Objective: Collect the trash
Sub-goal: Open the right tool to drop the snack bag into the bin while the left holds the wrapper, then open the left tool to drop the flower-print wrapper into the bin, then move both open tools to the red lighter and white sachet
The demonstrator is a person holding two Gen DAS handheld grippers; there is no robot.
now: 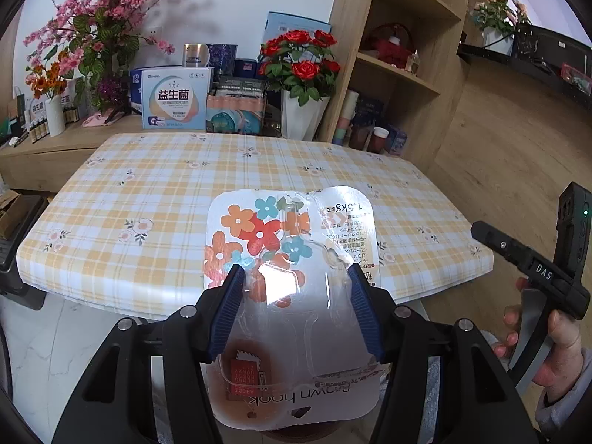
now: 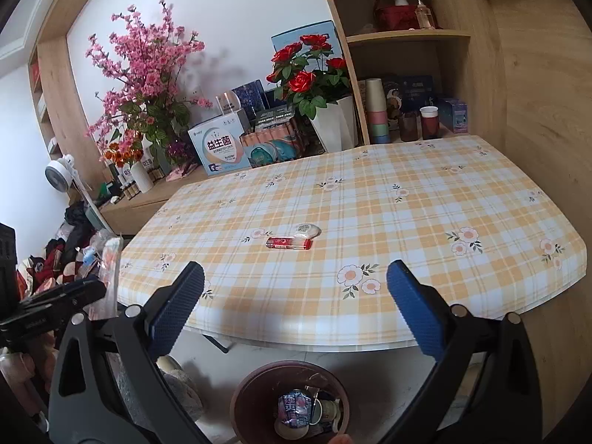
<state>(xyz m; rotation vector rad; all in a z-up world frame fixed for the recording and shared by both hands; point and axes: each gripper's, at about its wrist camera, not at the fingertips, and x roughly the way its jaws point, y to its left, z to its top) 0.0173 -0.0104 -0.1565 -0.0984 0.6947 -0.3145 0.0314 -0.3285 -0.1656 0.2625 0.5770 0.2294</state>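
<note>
My left gripper (image 1: pixel 296 277) is shut on a flat plastic blister package (image 1: pixel 288 244) printed with coloured flowers, held in front of the table's near edge; its side edge shows in the right wrist view (image 2: pixel 109 270). My right gripper (image 2: pixel 296 277) is open and empty, above a brown trash bin (image 2: pixel 240 399) holding several wrappers. On the checked tablecloth (image 2: pixel 407 199) lie a red lighter (image 2: pixel 288 243) and a small white wrapper (image 2: pixel 308 230) just behind it.
Behind the table a wooden counter (image 1: pixel 74 140) carries flower vases, a white rose pot (image 2: pixel 333 125) and boxes. A shelf unit (image 1: pixel 399 85) with cups stands at the right. Clothes are piled on the floor at the left (image 2: pixel 55 259).
</note>
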